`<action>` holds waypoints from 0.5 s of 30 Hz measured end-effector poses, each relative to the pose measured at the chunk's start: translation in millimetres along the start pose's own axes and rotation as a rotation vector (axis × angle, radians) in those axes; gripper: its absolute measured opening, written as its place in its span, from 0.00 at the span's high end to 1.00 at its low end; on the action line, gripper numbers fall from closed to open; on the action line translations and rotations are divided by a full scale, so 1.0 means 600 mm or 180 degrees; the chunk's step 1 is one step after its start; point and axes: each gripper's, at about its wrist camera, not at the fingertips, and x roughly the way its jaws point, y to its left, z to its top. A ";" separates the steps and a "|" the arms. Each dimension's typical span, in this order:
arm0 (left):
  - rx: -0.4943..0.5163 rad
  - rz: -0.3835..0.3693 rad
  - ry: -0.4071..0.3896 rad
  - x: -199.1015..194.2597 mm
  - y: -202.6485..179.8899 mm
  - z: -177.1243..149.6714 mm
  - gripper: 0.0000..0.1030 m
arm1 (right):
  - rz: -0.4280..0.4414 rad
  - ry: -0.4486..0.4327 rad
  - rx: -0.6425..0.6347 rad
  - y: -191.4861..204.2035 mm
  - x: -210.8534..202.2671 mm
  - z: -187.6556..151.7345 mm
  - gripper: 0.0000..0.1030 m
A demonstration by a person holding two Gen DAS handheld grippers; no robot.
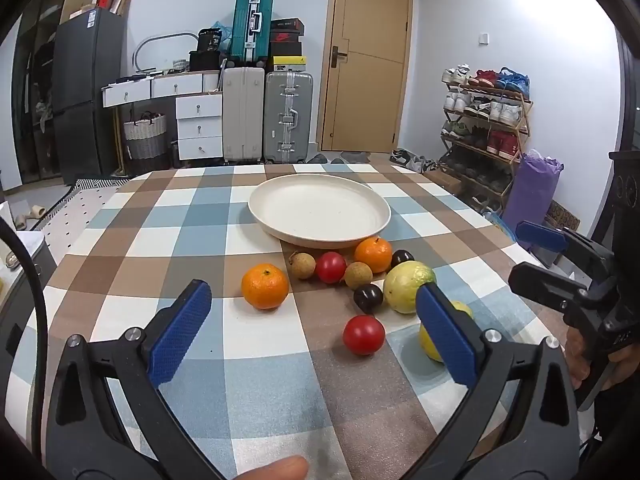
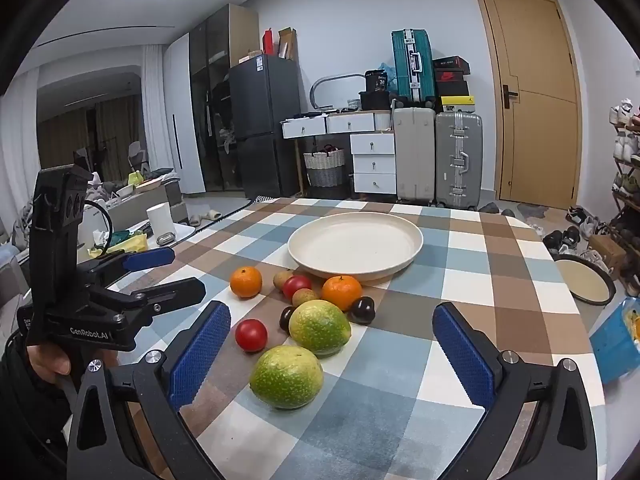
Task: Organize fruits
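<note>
A cream plate [image 1: 320, 210] [image 2: 355, 247] stands empty on the checked table. In front of it lie loose fruits: two oranges [image 1: 265, 286] [image 1: 373, 255], two red tomatoes [image 1: 363, 335] [image 1: 330, 267], two dark plums [image 1: 368, 298], two brown longans [image 1: 303, 265] and two green-yellow guavas [image 2: 286, 376] [image 2: 319, 327]. My left gripper [image 1: 316, 332] is open and empty, low over the table before the fruits. My right gripper [image 2: 332, 354] is open and empty, with the near guava between its fingers' lines. Each gripper shows in the other's view [image 1: 556, 256] [image 2: 160, 276].
The table edge runs close on the right, with a round tray [image 2: 586, 280] and a blue box [image 2: 616, 340] beyond it. Suitcases, drawers, a fridge, a door and a shoe rack stand behind the table.
</note>
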 end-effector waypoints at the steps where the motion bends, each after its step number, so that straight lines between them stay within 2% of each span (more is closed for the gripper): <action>1: 0.0000 -0.0005 0.0025 0.001 0.000 0.000 0.01 | -0.0004 -0.0004 0.0008 0.000 0.000 0.000 0.00; 15: 0.0024 0.0020 0.0014 0.001 0.000 0.001 0.01 | 0.0023 0.0027 0.0025 0.008 0.005 -0.001 0.00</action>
